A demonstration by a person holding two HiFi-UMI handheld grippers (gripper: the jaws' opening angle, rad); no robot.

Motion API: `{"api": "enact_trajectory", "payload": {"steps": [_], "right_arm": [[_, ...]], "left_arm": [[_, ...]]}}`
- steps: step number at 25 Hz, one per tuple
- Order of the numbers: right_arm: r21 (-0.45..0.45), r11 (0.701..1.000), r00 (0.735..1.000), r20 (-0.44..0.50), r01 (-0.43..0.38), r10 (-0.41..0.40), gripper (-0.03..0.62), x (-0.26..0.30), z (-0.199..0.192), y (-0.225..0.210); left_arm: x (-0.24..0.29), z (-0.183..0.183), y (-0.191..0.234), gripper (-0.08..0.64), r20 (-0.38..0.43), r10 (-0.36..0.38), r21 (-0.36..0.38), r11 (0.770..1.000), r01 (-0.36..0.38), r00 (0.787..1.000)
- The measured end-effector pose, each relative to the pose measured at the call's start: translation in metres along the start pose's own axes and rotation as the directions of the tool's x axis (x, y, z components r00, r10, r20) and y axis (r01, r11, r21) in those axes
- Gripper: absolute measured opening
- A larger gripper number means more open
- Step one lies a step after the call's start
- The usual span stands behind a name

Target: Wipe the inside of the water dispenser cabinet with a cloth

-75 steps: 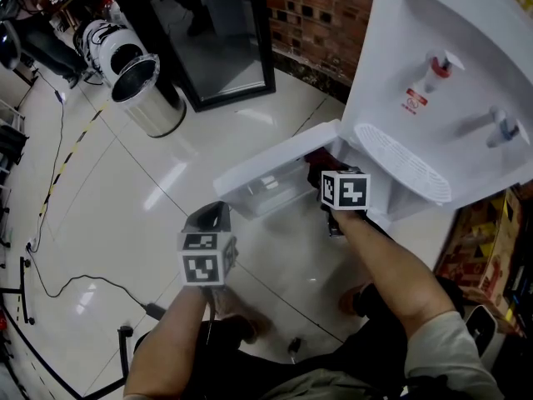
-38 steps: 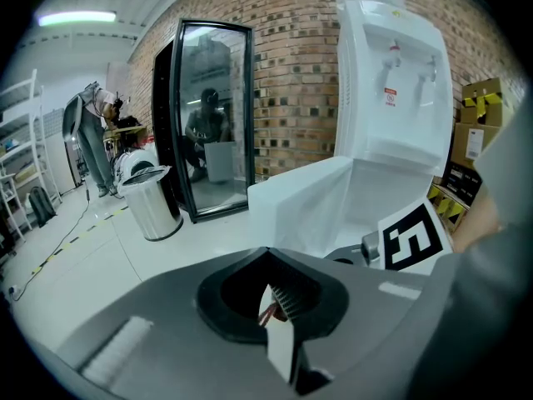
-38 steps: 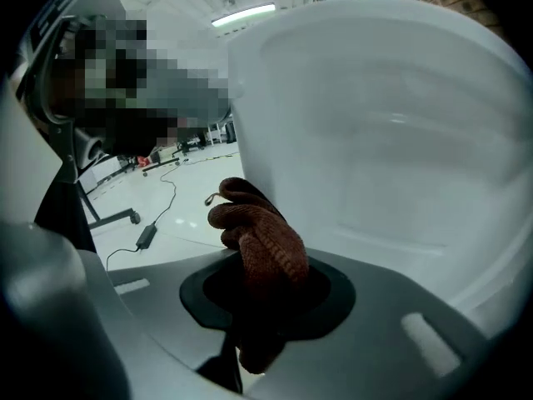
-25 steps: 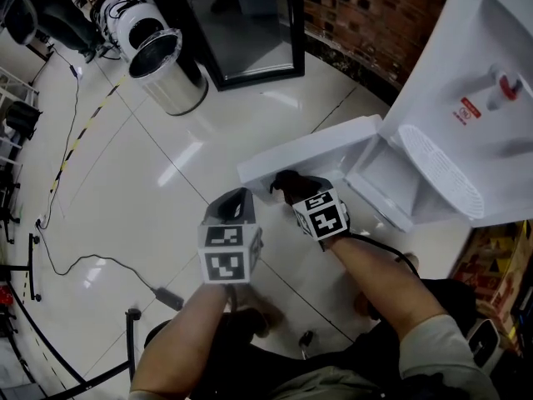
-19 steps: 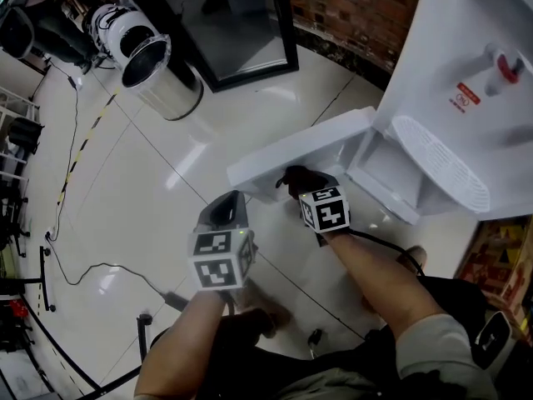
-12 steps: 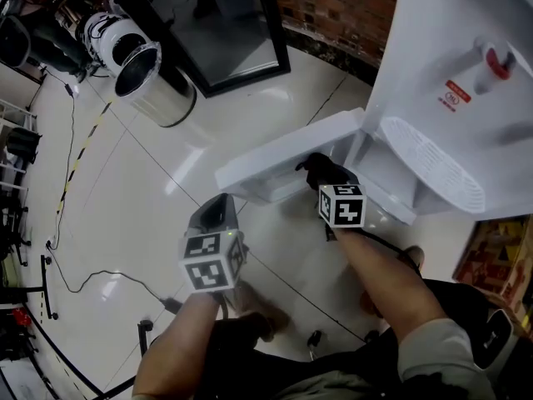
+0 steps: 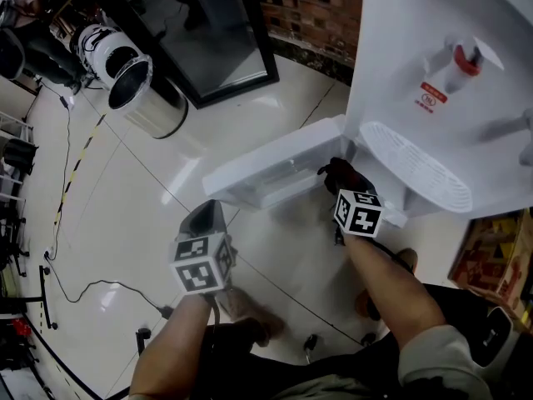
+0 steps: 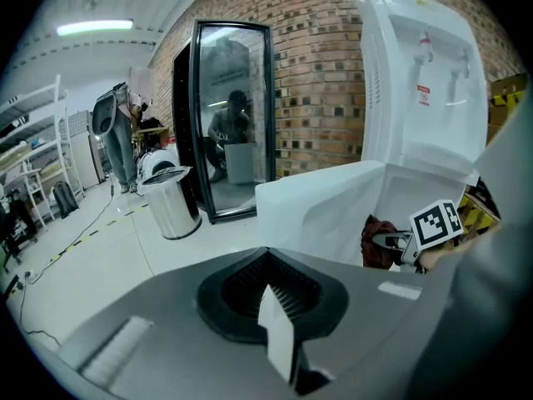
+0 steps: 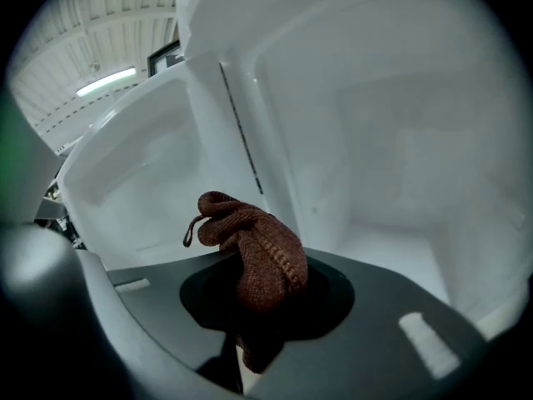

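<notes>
Right gripper view: right tongs (image 9: 254, 340) clenched on the brown cloth (image 9: 254, 261), presented at the mouth of the open cabinet (image 9: 400, 182), evidently to rub its inner walls; left tongs (image 8: 279, 340) closed, empty, held clear.

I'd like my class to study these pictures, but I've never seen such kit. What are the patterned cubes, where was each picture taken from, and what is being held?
No robot: a person holds a two-jaw gripper in each hand, and each patterned cube is part of its gripper. One picture comes from a camera on the person's head, looking down; the other two from cameras riding on the grippers, looking along their jaws. The right gripper is clamped on a brown cloth at the open cabinet of a white water dispenser. The left gripper is shut and empty. A metal bin stands on the tiled floor.
</notes>
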State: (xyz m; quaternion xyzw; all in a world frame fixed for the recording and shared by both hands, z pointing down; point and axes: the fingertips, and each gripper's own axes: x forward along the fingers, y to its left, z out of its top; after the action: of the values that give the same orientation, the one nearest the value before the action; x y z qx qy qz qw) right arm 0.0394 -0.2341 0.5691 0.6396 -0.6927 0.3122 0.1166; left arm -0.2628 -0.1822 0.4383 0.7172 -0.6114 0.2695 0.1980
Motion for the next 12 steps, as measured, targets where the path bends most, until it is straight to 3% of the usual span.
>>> {"api": "enact_trajectory", "payload": {"steps": [4, 8, 10, 12], "right_arm": [[0.055, 0.997, 0.999, 0.008, 0.049, -0.050, 0.098, 0.002, 0.007, -0.021], [0.041, 0.998, 0.999, 0.006, 0.053, -0.054, 0.098, 0.004, 0.007, -0.023], [-0.020, 0.999, 0.999, -0.004, 0.041, -0.042, 0.098, 0.003, 0.001, -0.013], [-0.147, 0.989, 1.000, -0.026, -0.011, 0.007, 0.099, 0.004, -0.010, 0.011]], "left_arm": [[-0.001, -0.001, -0.002, 0.000, -0.009, -0.002, 0.001, 1.000, 0.002, 1.000], [0.001, 0.000, -0.003, 0.000, -0.004, -0.012, 0.004, 1.000, 0.012, 1.000], [0.001, 0.000, -0.002, 0.000, -0.002, -0.012, 0.005, 1.000, 0.012, 1.000], [0.001, 0.000, -0.002, 0.000, -0.003, -0.014, 0.006, 1.000, 0.014, 1.000]]}}
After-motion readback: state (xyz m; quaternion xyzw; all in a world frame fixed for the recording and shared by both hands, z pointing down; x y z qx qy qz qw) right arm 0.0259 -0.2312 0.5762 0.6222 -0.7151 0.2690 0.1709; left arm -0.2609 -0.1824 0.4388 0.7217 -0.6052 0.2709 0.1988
